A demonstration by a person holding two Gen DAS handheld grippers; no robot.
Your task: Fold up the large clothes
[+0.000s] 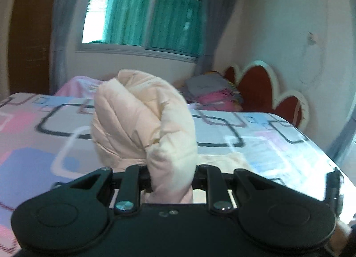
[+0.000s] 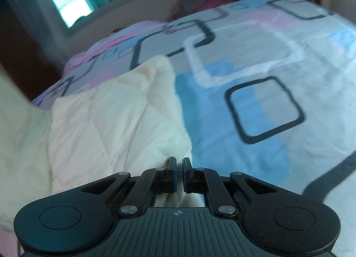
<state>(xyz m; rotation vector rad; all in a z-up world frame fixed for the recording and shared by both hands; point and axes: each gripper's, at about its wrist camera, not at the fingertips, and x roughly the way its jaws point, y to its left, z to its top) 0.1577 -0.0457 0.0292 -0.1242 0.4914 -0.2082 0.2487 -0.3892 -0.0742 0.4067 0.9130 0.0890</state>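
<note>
A pale peach quilted garment (image 1: 144, 119) is bunched between the fingers of my left gripper (image 1: 171, 177), which is shut on it and holds the thick fold up above the bed. In the right wrist view the same garment (image 2: 115, 114) lies flat on the bed at the left, with more of it draped off the near left edge. My right gripper (image 2: 179, 173) is nearly closed with a narrow gap between its blue pads and nothing in it. It hovers just past the garment's right edge.
The bed (image 1: 278, 152) has a sheet with pink, blue and white rounded squares (image 2: 264, 110). A pile of folded clothes (image 1: 213, 94) sits at the far side by the red and white headboard (image 1: 267, 88). A window (image 1: 142, 14) with curtains is behind.
</note>
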